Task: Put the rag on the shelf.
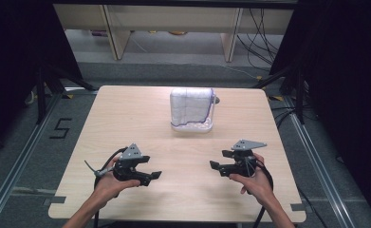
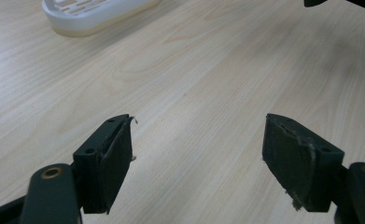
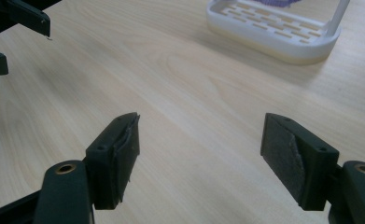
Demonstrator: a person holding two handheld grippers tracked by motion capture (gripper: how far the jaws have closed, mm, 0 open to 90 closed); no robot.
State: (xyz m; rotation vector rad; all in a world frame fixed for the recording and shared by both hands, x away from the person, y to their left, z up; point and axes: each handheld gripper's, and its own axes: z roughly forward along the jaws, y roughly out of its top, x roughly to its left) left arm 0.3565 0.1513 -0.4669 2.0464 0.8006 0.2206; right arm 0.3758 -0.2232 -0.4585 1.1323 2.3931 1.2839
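A clear plastic cover with a purple edge stands on a white slotted tray (image 1: pixel 192 111) at the middle back of the wooden table (image 1: pixel 126 118). The tray's white base (image 2: pixel 96 14) lies at the top left of the left gripper view, and the same base (image 3: pixel 276 30) sits at the top right of the right gripper view. My left gripper (image 1: pixel 151 175) hovers near the front left, open, jaws pointing right, nothing between them. My right gripper (image 1: pixel 219 160) hovers near the front right, open and empty, jaws pointing left toward the other. The left gripper's fingertips (image 3: pixel 28 21) appear at the top left of the right gripper view.
Bare wood lies between the two grippers and the tray. Beyond the table's far edge are a grey floor, white furniture legs (image 1: pixel 114 33) and loose cables (image 1: pixel 261 35). Black stands (image 1: pixel 297 80) flank the table. A "5" (image 1: pixel 60 128) is taped on the floor at left.
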